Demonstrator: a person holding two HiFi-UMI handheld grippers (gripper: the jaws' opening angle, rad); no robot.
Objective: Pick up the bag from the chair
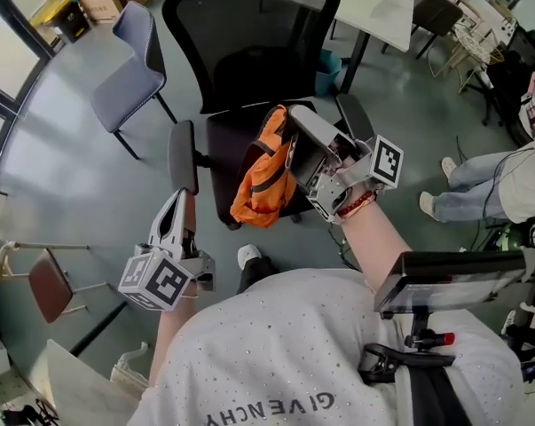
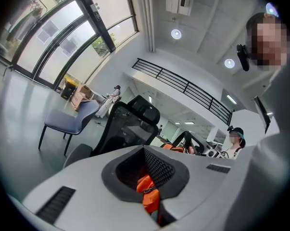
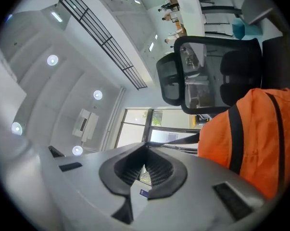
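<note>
The right gripper view shows the right tongs [image 3: 145, 147] pinched shut on a black strap [image 3: 181, 139], which runs to the orange bag [image 3: 260, 134] just beside them. The head view hides that pinch behind the tongs' own body, but it shows the bag hanging from them over the chair [image 1: 249, 47] seat. The left tongs [image 2: 145, 150] are closed on nothing, and orange fabric shows beyond their pads. Whether the bag touches the seat is hard to tell.
</note>
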